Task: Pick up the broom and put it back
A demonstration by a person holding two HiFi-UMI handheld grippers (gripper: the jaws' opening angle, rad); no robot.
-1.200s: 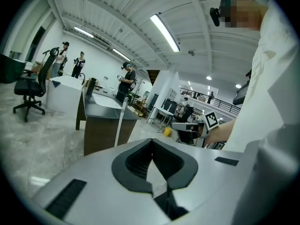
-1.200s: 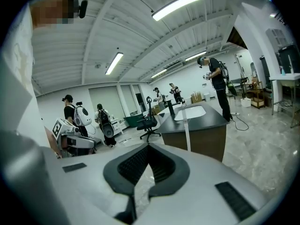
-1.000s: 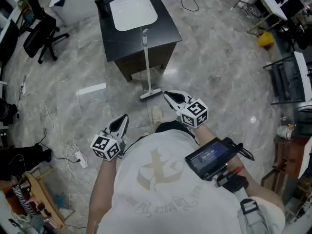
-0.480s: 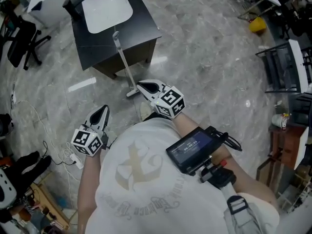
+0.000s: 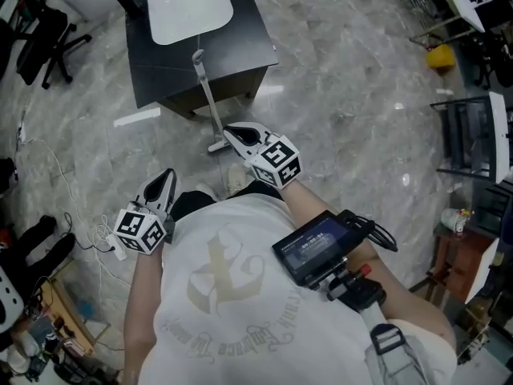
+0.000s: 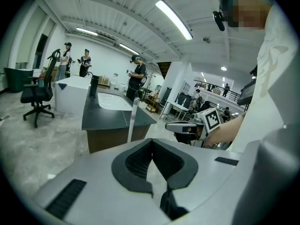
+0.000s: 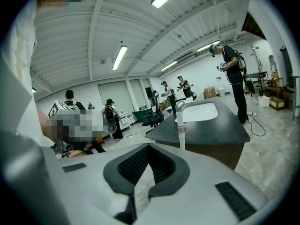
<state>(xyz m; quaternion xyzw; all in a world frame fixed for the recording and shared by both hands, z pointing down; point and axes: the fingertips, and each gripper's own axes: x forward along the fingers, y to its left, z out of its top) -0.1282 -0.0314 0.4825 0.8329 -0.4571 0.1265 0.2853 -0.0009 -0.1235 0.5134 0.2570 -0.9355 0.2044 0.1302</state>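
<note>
The broom (image 5: 208, 101) has a thin white handle and a small white head, and it leans upright against the front of a black table (image 5: 256, 42). My right gripper (image 5: 231, 131) is shut and empty, with its tips just right of the broom head on the floor. My left gripper (image 5: 168, 173) is also shut and empty, lower left and well apart from the broom. In the left gripper view the handle (image 6: 131, 121) stands ahead of the left gripper (image 6: 152, 140). In the right gripper view the handle (image 7: 181, 128) rises just past the right gripper (image 7: 148, 146).
A white basin (image 5: 191, 8) lies on the black table. An office chair (image 5: 44, 34) stands at the far left and cables (image 5: 84, 215) trail over the marble floor on the left. A dark rack (image 5: 473, 139) and a yellow object (image 5: 439, 57) are on the right. Several people stand far off.
Both grippers have come closer to the broom and the table. The right gripper's tips now sit beside the broom head. Both stay shut.
</note>
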